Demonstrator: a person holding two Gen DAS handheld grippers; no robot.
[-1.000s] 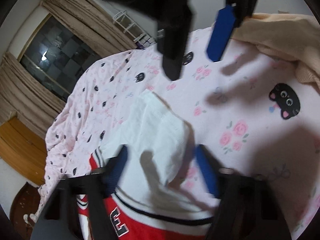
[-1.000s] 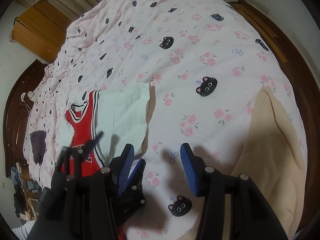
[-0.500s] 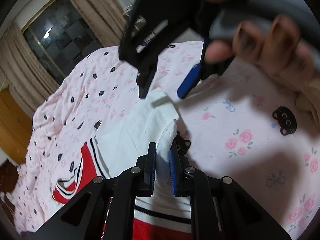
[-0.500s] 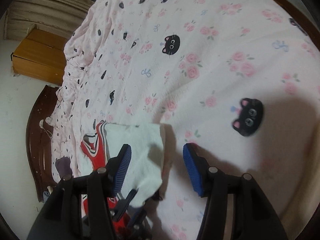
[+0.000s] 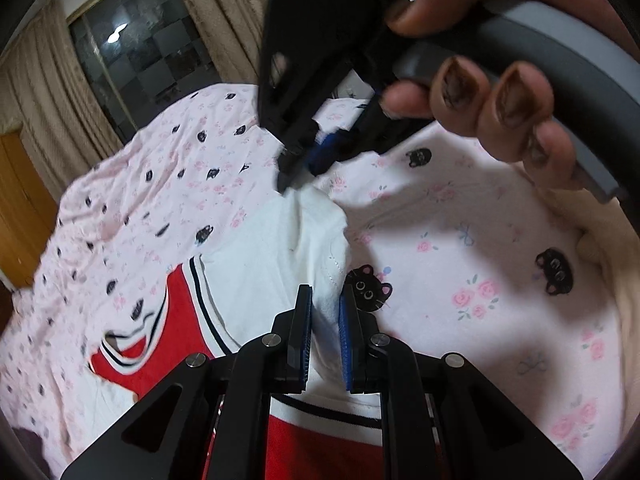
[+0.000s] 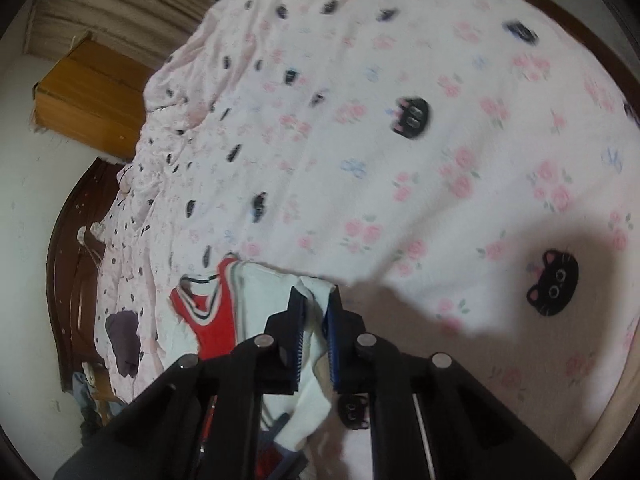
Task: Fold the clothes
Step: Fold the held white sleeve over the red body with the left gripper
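On pink bedspread: white-red jersey, edge pinched in left hand-held gripper and right hand-held gripper.

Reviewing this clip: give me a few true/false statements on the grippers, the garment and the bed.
1. The left gripper is shut on the white sleeve. True.
2. The right gripper is open, clear of the cloth. False: it is shut on the sleeve's far edge.
3. The jersey has a red body with striped trim. True.
4. The bedspread is plain blue. False: it is pink, with black cat faces and roses.
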